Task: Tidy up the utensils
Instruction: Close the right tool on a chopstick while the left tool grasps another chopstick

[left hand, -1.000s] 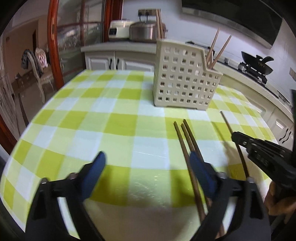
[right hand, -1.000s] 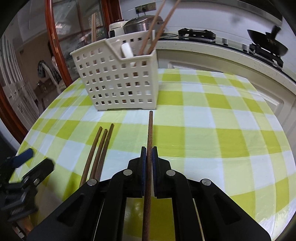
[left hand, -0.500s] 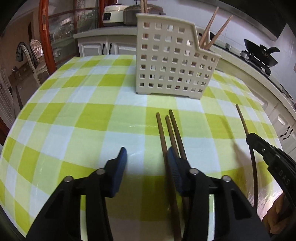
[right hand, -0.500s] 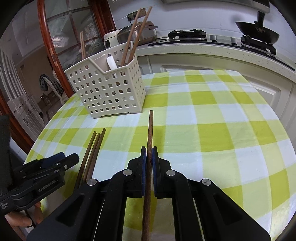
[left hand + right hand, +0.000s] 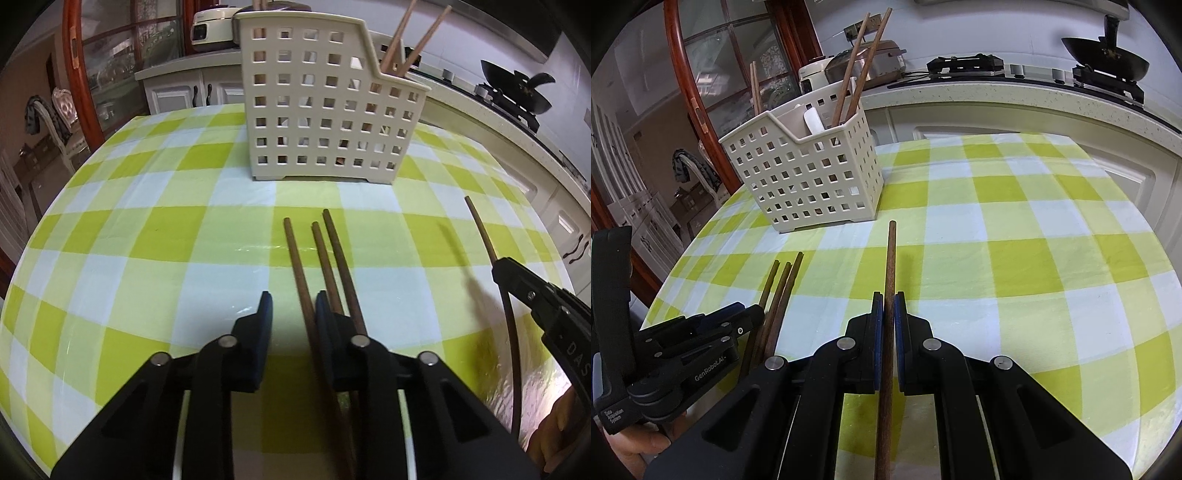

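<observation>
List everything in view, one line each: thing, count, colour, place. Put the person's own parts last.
Tablecloth: one, green and white check, covering the table.
Utensil basket: one, cream, perforated, standing at the far side of the cloth.
Chopsticks in basket: two plainly seen, brown, upright and leaning.
White utensil: one, in the basket; kind unclear.
Loose chopsticks: three, dark brown, lying side by side on the cloth.
Held chopstick: one, brown, in the right gripper.
Wok: one, black, on the stove.
Rice cooker: one, white, on the far counter.
Left gripper: black, blue fingers closing around the leftmost loose chopstick.
Right gripper: black, shut on the held chopstick.
Hand: one, partly seen under the left gripper.
</observation>
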Demonstrator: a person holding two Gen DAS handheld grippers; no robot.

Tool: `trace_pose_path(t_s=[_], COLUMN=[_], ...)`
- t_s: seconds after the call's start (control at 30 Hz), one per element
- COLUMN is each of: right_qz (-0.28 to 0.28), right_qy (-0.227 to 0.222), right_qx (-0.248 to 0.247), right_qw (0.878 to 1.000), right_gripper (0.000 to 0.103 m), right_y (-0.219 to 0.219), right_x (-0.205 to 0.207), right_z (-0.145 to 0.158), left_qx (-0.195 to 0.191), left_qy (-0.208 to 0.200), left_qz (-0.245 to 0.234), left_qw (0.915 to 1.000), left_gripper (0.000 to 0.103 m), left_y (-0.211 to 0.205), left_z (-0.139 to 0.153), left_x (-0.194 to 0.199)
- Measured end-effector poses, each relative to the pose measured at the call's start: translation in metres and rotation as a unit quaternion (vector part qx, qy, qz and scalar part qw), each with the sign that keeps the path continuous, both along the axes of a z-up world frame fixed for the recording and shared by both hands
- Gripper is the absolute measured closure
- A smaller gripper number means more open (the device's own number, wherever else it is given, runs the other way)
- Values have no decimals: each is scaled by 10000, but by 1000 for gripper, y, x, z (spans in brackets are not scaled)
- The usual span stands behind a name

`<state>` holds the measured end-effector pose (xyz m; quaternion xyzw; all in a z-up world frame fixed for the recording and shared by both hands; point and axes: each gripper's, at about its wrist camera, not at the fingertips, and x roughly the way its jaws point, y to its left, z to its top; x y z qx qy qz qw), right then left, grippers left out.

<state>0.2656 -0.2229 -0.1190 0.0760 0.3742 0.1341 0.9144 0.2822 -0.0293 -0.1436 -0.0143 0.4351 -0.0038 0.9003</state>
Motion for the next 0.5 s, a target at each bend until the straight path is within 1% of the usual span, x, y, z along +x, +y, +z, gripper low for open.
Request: trace_pose_path(t_s=[0.1,0.17,0.3,0.4,0.47,0.5], right_qz=[6,11,8,8,6,6], right_qy=[7,10,34,31,28,19], right_qx=[1,-2,10,9,7,9], right_qw=[10000,10000,10000,10000,10000,10000], right_gripper=[97,97,97,97,97,97], right_y=[1,1,1,1,1,0], right_x=[0,0,1,1,1,0], right_z=[0,-1,-2,-2,-2,-1], left_qx=[76,101,145,76,-48,-193], left_qy=[-19,-24,-76,-128,-108,-80], left_qz=[-55,-105,-210,-234,-254,-251], left_qw=[10000,9999,9996,9996,9996,9995], left_gripper=[86,95,96,97,97,97], left_y=[-4,-5,-8,-5,-2,2], left_z=[-1,-1,-1,-2,-1,-1], left_x=[-1,-1,-2,-2,-2,-2])
